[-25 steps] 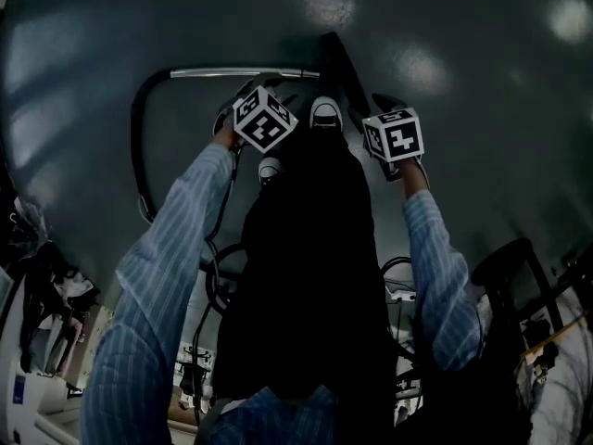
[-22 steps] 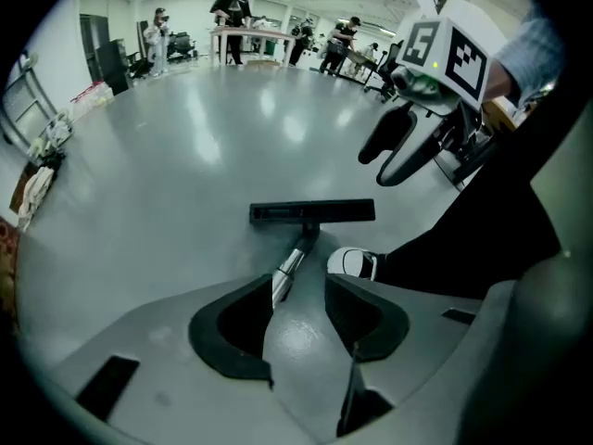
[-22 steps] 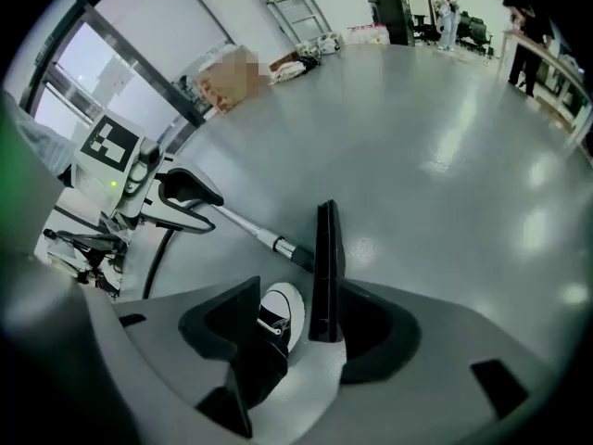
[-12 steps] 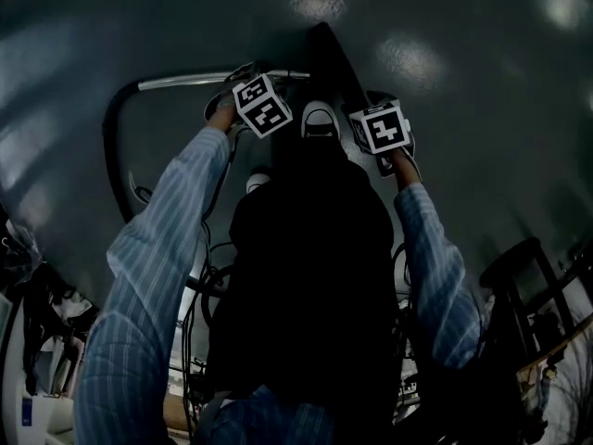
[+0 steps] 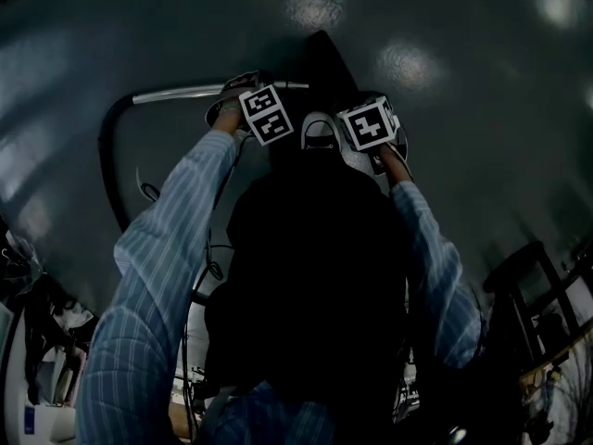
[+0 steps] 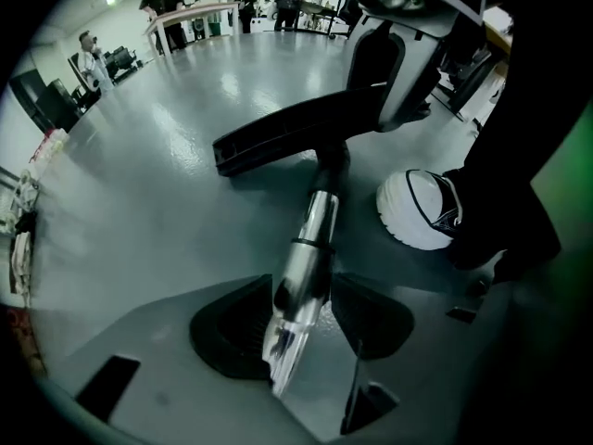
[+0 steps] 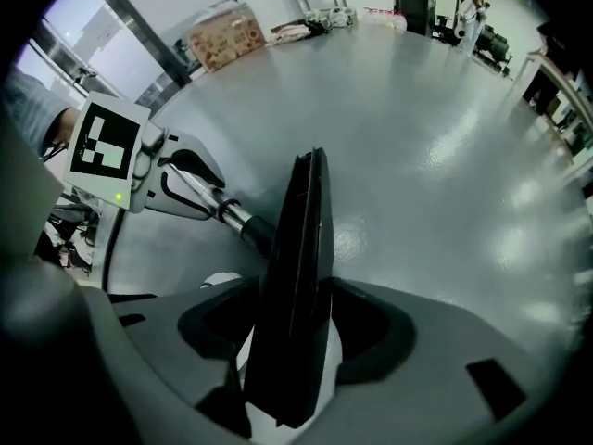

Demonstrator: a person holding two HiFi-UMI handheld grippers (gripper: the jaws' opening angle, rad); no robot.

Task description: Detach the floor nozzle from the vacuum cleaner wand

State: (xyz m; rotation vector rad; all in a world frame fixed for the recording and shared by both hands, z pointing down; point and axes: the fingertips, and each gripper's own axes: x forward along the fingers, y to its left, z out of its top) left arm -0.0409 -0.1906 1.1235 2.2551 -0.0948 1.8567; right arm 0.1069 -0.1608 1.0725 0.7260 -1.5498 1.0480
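On the grey floor [image 6: 139, 184] lies the vacuum cleaner wand [image 6: 315, 239], still joined to the black floor nozzle [image 7: 298, 248]. The left gripper [image 6: 303, 321] points down; its fingers [image 6: 232, 327] have just been opening and stand wide, with the wand between them. The right gripper [image 7: 295, 330] also has wide fingers [image 7: 371, 327], one at each side of the floor nozzle.

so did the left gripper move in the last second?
Yes: the left gripper has come down to the wand lying on the floor, closing the gap seen earlier. Its jaws have just been opening, with the wand between them.
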